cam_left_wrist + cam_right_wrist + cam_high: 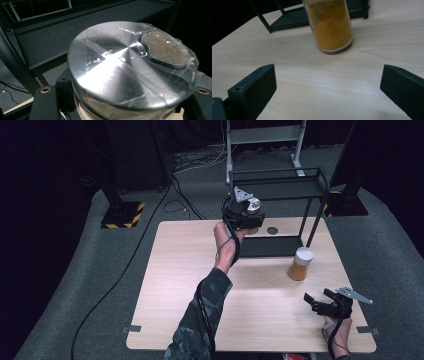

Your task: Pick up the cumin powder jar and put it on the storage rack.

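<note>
The left claw point(248, 216) is raised above the far edge of the light wooden table point(190, 285), just in front of the black metal shelf rack point(280, 185). Its jaws are clamped on a jar with a shiny metal lid point(120, 67). In the left gripper view the lid is close to the camera, covered with clear tape, and a rough brownish patch point(165, 48) sits near its far right edge. Below the lid a pale rim of the jar body shows between the jaws; what is inside it cannot be made out. The left hand point(226, 236) grips the tool, and the camouflage sleeve point(202, 315) reaches in from the bottom of the high view.

The right claw point(318, 301) rests low near the table's front right corner, jaws spread wide with nothing between them. In the right gripper view both black jaws stand far apart over bare wood.

A second jar, filled with orange powder point(332, 27) and topped by a white cap point(303, 254), stands upright on the table, just beside the rack's front right leg and well apart from the right claw. A small dark round disc point(272, 230), perhaps a hole or grommet, lies on the table at the rack's base. Black cables point(125, 265) trail over the grey carpet to the left.
</note>
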The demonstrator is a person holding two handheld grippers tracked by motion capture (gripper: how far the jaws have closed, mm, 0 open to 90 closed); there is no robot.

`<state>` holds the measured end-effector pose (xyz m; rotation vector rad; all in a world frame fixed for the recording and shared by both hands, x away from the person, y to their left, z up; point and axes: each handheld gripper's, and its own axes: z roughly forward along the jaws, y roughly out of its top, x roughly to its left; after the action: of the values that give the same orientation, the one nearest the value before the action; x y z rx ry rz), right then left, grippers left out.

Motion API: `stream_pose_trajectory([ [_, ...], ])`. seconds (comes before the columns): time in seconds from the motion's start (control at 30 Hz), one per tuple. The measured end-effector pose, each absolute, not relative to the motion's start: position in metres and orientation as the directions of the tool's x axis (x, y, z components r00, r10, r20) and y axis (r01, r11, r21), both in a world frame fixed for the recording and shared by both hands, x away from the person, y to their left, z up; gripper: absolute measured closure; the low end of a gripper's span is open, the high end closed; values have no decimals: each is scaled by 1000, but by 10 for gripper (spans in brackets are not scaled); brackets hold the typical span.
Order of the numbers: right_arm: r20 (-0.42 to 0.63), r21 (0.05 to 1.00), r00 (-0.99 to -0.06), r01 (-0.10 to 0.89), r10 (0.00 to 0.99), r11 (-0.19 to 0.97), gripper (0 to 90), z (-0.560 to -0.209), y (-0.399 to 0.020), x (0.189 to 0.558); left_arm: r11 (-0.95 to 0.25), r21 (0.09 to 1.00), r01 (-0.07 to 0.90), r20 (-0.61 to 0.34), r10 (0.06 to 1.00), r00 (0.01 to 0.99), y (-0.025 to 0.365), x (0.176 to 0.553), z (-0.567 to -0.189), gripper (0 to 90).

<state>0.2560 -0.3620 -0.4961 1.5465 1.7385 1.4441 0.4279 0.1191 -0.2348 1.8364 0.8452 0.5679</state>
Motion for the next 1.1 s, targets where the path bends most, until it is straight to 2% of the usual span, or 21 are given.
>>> stream_pose_trajectory([
  [1.1,327,867,-305,474,895,-155,0,-498,-362,255,-251,925,286,-5,743,670,115,446,-176,301],
])
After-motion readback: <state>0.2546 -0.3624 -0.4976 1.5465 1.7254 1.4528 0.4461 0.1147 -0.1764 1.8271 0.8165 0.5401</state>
